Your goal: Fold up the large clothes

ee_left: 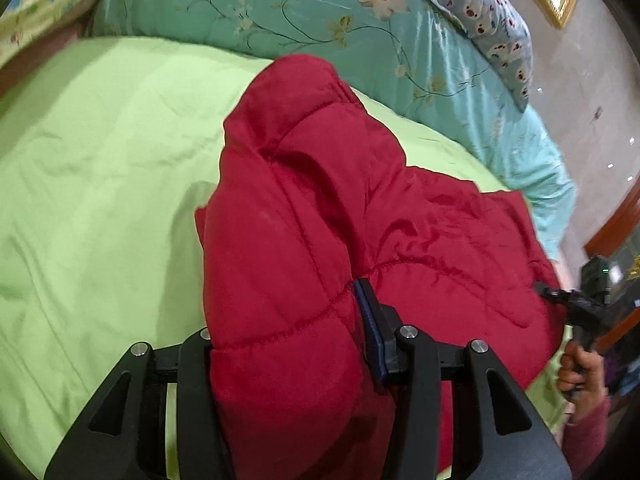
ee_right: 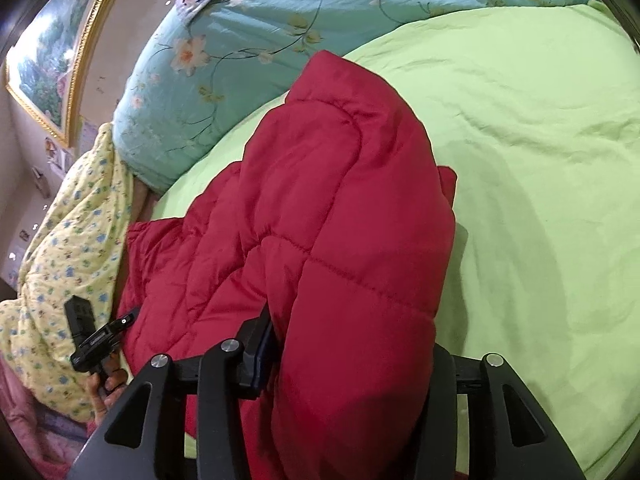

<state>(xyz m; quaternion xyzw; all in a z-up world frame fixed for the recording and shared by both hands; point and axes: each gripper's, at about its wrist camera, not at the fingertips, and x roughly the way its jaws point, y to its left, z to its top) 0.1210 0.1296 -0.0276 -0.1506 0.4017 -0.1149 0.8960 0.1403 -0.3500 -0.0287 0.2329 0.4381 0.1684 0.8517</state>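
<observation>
A red quilted jacket (ee_left: 320, 208) lies bunched on the light green bedsheet (ee_left: 100, 184), with a thick fold rising toward each camera. My left gripper (ee_left: 288, 312) is shut on one padded fold. Its blue-padded right finger (ee_left: 372, 332) presses the fabric and its left finger is buried under the cloth. In the right wrist view the same jacket (ee_right: 340, 184) fills the middle. My right gripper (ee_right: 352, 328) is shut on another fold, its left finger (ee_right: 260, 344) against the cloth and its right finger covered. A person's hand (ee_left: 580, 364) holds the right tool at the jacket's far edge.
A teal floral quilt (ee_left: 280, 4) is piled along the far side of the bed. A yellow floral quilt (ee_right: 68, 248) lies heaped beside the jacket. A gold-framed picture (ee_right: 48, 60) hangs on the wall. Green sheet (ee_right: 540, 160) spreads out to the right of the jacket.
</observation>
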